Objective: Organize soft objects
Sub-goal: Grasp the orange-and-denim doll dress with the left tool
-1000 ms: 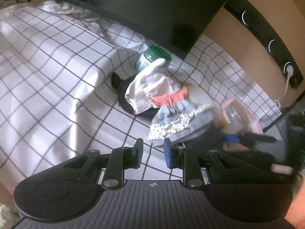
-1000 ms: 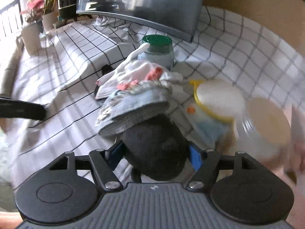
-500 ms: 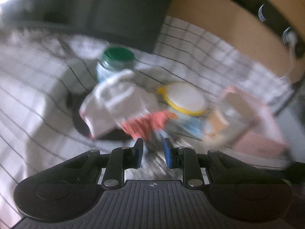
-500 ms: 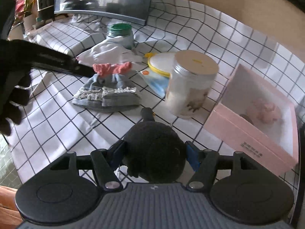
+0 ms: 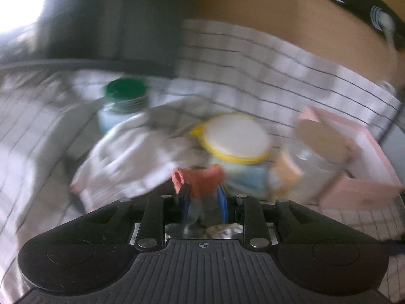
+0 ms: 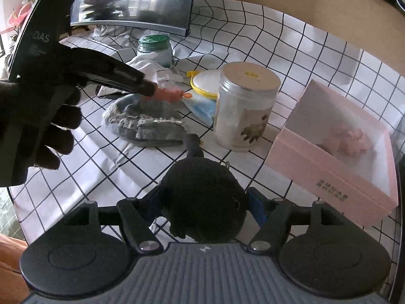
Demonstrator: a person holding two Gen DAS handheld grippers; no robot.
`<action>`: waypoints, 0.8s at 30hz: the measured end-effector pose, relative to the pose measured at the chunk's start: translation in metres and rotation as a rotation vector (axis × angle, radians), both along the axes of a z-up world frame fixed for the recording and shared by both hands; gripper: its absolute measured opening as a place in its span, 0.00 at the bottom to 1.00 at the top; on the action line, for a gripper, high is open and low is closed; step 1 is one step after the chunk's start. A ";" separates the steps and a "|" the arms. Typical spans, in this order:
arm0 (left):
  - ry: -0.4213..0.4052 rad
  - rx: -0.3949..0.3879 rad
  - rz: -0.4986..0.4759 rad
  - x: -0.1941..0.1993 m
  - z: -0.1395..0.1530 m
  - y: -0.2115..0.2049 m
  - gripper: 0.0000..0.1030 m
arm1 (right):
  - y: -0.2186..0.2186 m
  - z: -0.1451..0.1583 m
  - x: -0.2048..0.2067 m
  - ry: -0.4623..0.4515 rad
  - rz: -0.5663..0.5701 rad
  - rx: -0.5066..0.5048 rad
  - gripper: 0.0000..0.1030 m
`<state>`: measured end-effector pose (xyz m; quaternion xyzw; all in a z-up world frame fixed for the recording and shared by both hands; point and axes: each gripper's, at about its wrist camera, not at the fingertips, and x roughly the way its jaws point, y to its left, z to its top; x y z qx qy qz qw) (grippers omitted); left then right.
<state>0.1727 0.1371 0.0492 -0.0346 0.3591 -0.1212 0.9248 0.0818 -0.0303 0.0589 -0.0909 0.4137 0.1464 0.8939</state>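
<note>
**Plush clamped loosely, red cloth not yet caught**

The plush (image 6: 202, 197), a black ball, sits between the pads of the right claw (image 6: 206, 205) and hangs clear of the tablecloth. The jaws have just eased open a little with the plush between them. If the pads slacken further, I judge that it will drop short of the pink box (image 6: 329, 177), ahead and to the right of this claw. The box is open and a pink toy (image 6: 346, 139) lies inside.

Straight ahead of the same claw stands the jar (image 6: 243, 106), tall and close to the line to the box. A low swing could knock it over.

The left claw (image 5: 201, 197) has its jaws a narrow gap apart. The red cloth (image 5: 200, 179) lies at its tips, but the blurred view shows no pinch. Closing now may catch only an edge, which would slip out on the lift.

The grey hat (image 6: 146, 121) lies under this claw and the white cloth (image 5: 126, 162) to its left, both touching the red one, so either may be dragged along. Just beyond is the yellow lid (image 5: 235, 136), which a long reach could shove.
</note>
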 end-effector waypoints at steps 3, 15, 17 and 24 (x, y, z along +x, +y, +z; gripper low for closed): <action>0.015 0.005 -0.122 0.007 -0.007 -0.020 0.25 | -0.001 0.000 -0.002 -0.002 -0.007 -0.003 0.69; 0.157 0.118 -0.280 -0.015 -0.028 -0.003 0.26 | 0.002 0.001 0.001 -0.012 -0.011 -0.025 0.71; 0.174 0.109 -0.291 -0.023 -0.026 0.010 0.26 | 0.006 0.002 0.003 -0.021 -0.008 -0.034 0.71; 0.190 0.137 -0.292 -0.047 -0.019 0.050 0.26 | 0.015 -0.004 0.017 -0.005 -0.013 -0.021 0.76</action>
